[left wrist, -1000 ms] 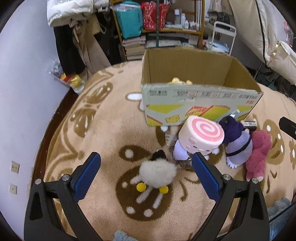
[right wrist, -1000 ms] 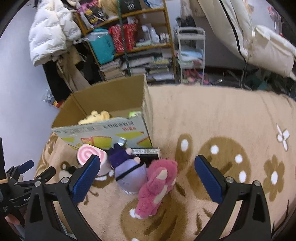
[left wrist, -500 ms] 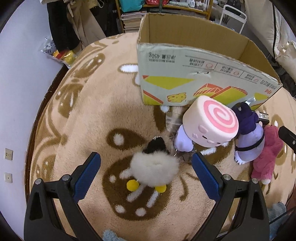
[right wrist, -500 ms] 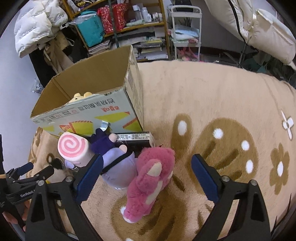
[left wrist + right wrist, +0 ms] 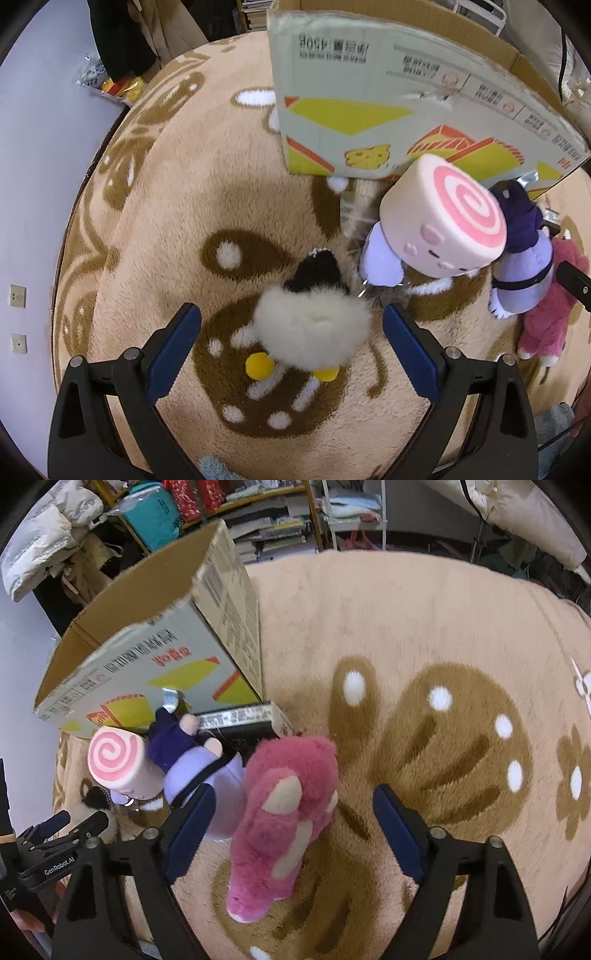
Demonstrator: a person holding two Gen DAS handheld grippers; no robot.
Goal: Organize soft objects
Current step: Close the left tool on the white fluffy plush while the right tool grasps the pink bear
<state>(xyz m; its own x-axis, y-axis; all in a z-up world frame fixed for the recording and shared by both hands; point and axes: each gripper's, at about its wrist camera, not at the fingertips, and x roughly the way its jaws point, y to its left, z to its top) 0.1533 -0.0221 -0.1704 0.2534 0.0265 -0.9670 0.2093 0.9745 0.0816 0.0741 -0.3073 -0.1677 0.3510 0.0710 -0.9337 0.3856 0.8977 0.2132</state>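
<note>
A fluffy white plush (image 5: 314, 332) with black head and yellow feet lies on the rug between the open jaws of my left gripper (image 5: 291, 332). A pink swirl roll plush (image 5: 447, 221) (image 5: 118, 768), a purple plush (image 5: 524, 269) (image 5: 195, 757) and a pink bear plush (image 5: 550, 321) (image 5: 284, 812) lie in front of the open cardboard box (image 5: 388, 85) (image 5: 147, 642). My right gripper (image 5: 295, 816) is open, its jaws on either side of the pink bear, just above it.
A beige patterned rug (image 5: 424, 627) covers the floor. A dark flat box (image 5: 240, 720) lies by the cardboard box. Shelves with books and bags (image 5: 229, 509) stand behind. The left gripper's body (image 5: 55, 842) shows at the right wrist view's lower left.
Both grippers have moved down and forward: the left one now straddles the white fluffy plush, the right one now straddles the pink bear. Both stay open.
</note>
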